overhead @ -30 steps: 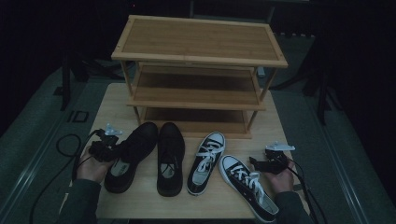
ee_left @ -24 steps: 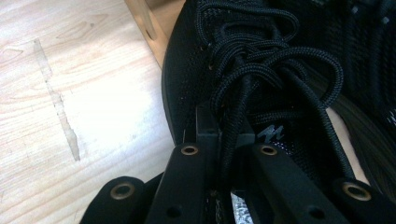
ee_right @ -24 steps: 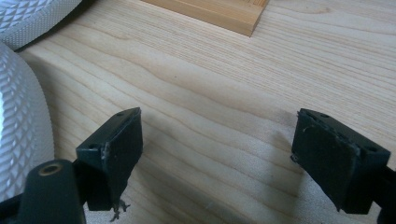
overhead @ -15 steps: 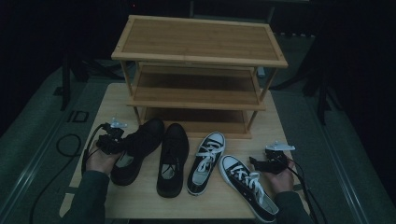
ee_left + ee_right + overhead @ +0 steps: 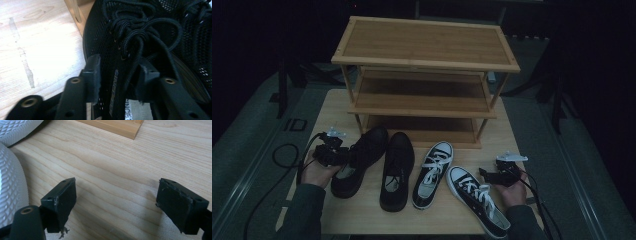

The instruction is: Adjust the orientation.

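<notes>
Two black lace-up shoes stand side by side on the table, the left black shoe (image 5: 362,157) and the right one (image 5: 396,170). A pair of black-and-white sneakers sits to their right, one sneaker (image 5: 433,172) near the middle and the other sneaker (image 5: 474,200) by the front edge. My left gripper (image 5: 343,155) is at the left shoe's side. Its jaws have just been opening and now straddle the left black shoe's mesh wall and tongue (image 5: 117,82), under its laces (image 5: 140,32). My right gripper (image 5: 117,195) hovers open over bare wood, with the sneaker's white toe cap (image 5: 10,195) just beside it.
A three-tier bamboo shoe rack (image 5: 424,65) stands at the back of the wooden table (image 5: 512,135); its lower shelves are bare. Black cables trail off the table's left and right edges. The floor around is dark.
My left hand has moved right from the table's edge onto the left black shoe, which has shifted a little toward the rack. The right hand has stayed put.
</notes>
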Available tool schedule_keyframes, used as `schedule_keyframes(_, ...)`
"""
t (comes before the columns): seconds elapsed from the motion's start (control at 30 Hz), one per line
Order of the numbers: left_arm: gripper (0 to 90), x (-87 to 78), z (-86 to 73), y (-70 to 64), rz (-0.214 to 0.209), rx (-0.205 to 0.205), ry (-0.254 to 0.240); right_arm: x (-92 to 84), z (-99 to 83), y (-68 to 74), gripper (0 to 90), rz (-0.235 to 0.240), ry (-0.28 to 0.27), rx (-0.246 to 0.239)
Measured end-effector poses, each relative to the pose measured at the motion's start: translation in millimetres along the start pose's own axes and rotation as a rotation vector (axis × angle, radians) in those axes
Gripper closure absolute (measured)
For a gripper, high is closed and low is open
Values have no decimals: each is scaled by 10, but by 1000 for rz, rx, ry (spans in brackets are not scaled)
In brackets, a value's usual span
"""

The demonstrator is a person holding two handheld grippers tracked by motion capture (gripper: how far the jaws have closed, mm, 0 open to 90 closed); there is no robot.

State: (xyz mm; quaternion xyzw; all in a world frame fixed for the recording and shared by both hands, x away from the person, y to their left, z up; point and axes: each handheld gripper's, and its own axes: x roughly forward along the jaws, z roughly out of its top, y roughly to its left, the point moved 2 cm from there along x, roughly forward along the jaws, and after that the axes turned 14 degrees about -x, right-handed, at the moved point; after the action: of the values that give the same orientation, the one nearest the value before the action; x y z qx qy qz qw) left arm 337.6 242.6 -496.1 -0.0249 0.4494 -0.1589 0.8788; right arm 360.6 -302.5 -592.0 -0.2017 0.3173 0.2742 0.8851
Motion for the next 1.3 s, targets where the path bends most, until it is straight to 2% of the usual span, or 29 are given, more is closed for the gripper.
schedule_keyframes(0.13, 517, -92, 0, -33, -3, 3, -17, 0, 0, 0, 160, 0, 0, 0)
schedule_keyframes(0.43, 505, -310, 1, -197, -18, 33, -61, 0, 0, 0, 159, 0, 0, 0)
schedule_keyframes(0.57, 501, -375, 1, -299, -33, 56, -64, 0, 0, 0, 160, 0, 0, 0)
schedule_keyframes(0.9, 508, -399, -47, -487, -52, 94, -46, 0, 0, 0, 159, 0, 0, 0)
schedule_keyframes(1.1, 505, -365, -95, -586, -72, 101, -34, 0, 0, 0, 159, 0, 0, 0)
schedule_keyframes(1.3, 497, -318, -95, -700, -86, 127, -18, 0, 0, 0, 159, 0, 0, 0)
